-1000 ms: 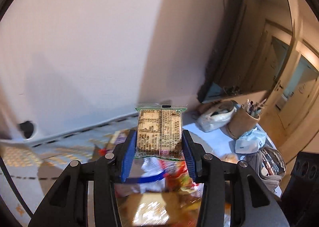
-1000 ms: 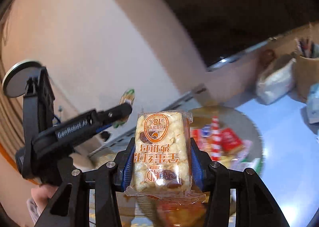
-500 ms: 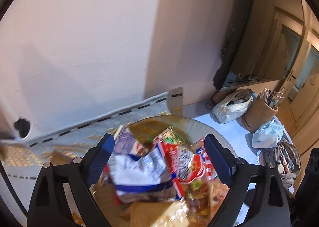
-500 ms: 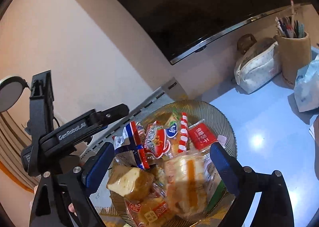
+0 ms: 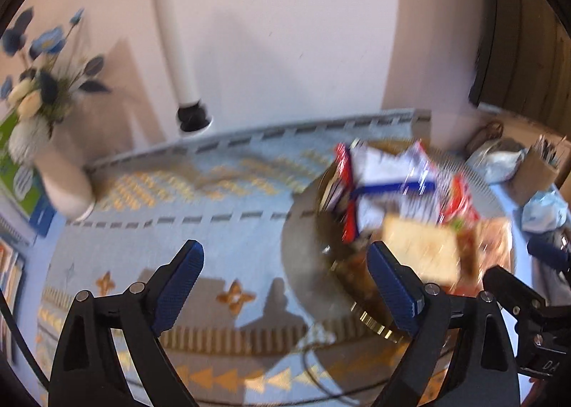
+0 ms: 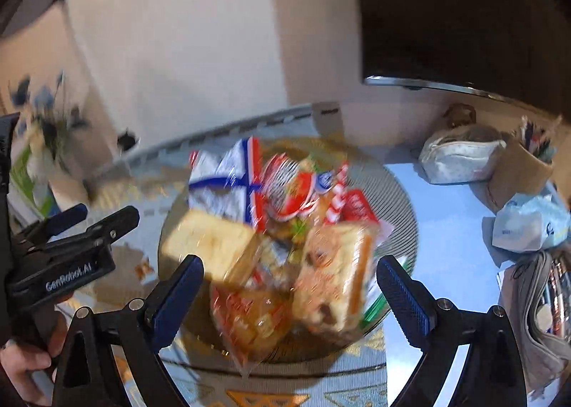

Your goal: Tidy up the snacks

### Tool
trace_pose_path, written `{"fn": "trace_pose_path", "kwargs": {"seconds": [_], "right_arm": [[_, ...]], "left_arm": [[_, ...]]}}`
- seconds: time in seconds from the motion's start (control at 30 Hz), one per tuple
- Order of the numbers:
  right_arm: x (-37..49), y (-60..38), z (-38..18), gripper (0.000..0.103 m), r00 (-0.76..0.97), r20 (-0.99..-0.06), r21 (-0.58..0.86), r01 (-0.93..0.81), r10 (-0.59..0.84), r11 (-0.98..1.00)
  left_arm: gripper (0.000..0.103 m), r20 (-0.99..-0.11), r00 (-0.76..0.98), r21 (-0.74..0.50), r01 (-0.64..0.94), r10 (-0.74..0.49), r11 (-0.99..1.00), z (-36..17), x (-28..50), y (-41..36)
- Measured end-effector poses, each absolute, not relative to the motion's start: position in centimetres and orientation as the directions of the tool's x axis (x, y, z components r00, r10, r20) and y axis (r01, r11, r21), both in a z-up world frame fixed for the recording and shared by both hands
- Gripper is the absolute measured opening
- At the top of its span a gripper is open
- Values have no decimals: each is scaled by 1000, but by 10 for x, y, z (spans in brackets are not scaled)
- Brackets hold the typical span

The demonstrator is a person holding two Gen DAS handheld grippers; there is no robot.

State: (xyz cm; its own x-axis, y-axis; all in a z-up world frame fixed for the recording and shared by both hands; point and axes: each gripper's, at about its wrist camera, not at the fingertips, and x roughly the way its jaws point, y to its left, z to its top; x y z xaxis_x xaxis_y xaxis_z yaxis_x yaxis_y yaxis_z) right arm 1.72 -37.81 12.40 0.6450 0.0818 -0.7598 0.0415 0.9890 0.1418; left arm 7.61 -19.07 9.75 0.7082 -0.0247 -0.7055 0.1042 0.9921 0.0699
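Nearest the lens, the right tongs (image 6: 289, 287) stood spread wide with nothing pressed between their blue pads; they had just been opening, and the snack pile lay in the gap beyond them, untouched. The left tongs (image 5: 285, 284) were likewise spread and empty, having just opened too, and they hung over the patterned blue cloth (image 5: 171, 192) on the tabletop (image 6: 442, 214), with the bowl off to their right.

Directly ahead of the right tongs sat the round glass bowl (image 6: 399, 192), heaped with wrapped snacks. At its near edge lay 2 pale bars: a puffed-rice bar with orange print (image 6: 332, 275), its long axis running roughly away from the tongs, and a plain tan bar (image 6: 210, 244) tilted toward the left pad. An orange-wrapped snack (image 6: 249, 317) lay between and below them. So the right hand was the nearer one to the pile, and any coming move on the bowl would, by my reckoning, fall to it; the left would have to swing right first.

Further back in the bowl were a white packet with blue and red stripes (image 6: 225, 182) and a red-and-white packet (image 6: 289, 189), both blurred.

Beyond, a white pouch (image 6: 460, 160) and a brown pen cup (image 6: 524, 167) stood near the wall, well apart from the bowl, and a vase of blue flowers (image 5: 46, 114) stood far left.
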Motion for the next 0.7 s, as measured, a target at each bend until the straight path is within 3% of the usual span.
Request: {"fn": "trace_pose_path", "kwargs": {"seconds": [0.7], "right_arm": [[16,-356,101,97,589,-804,110,16,80,994]], "left_arm": [[100,-730,683,75,96,-12,993,71,61,-191]]}}
